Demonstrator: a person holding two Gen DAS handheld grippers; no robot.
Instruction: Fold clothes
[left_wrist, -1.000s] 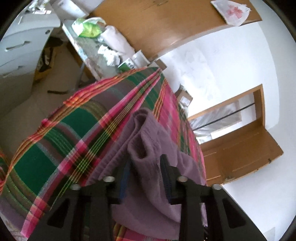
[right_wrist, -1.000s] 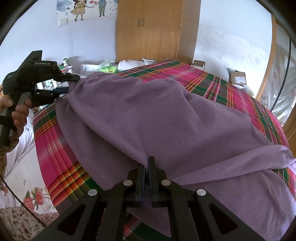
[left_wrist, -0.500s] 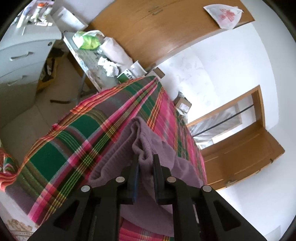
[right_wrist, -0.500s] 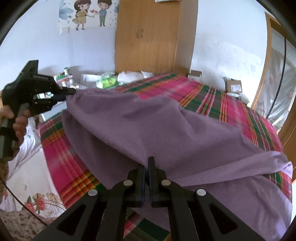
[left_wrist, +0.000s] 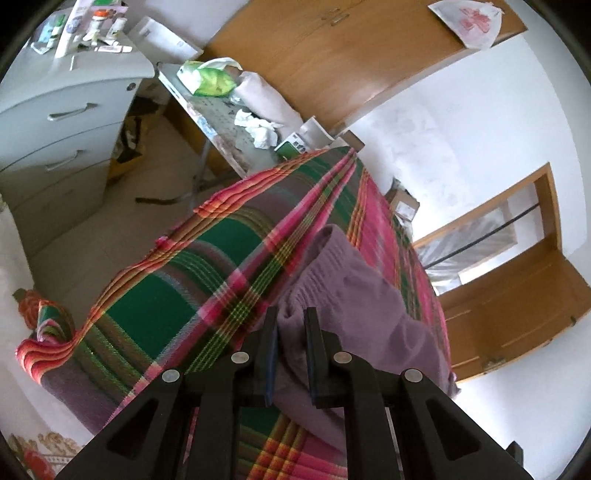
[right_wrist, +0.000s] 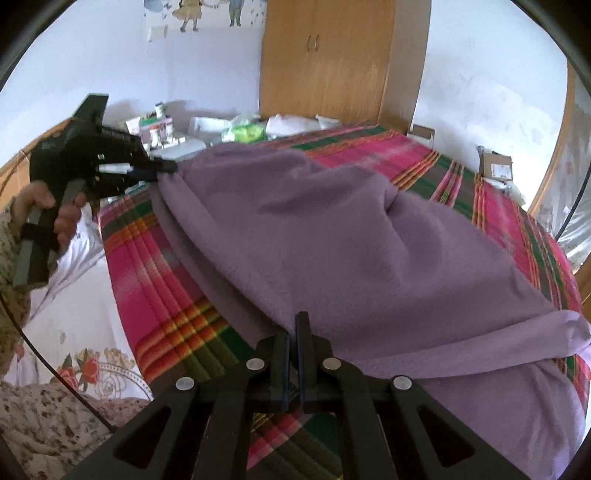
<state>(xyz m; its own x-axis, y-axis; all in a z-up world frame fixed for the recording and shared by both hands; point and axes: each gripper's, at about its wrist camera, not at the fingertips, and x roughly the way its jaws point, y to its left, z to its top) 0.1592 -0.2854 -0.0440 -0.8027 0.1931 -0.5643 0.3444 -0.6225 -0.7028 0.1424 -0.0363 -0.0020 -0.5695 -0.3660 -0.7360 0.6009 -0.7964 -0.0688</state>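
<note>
Since a second ago the left gripper (left_wrist: 291, 325) has narrowed onto the purple fleece garment's (right_wrist: 351, 236) gathered waistband. Right gripper (right_wrist: 295, 325) pinches its near edge above the pink-and-green plaid bedspread (right_wrist: 147, 266).

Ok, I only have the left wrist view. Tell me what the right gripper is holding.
Observer: The right gripper is shut on the garment's near edge.
Operator: Say where the cloth runs from there.
Observer: It spans the plaid blanket up to the left gripper, which pinches a gathered corner.
Operator: Report the garment's other side.
Observer: A folded strip lies across its right part, on the blanket.
</note>
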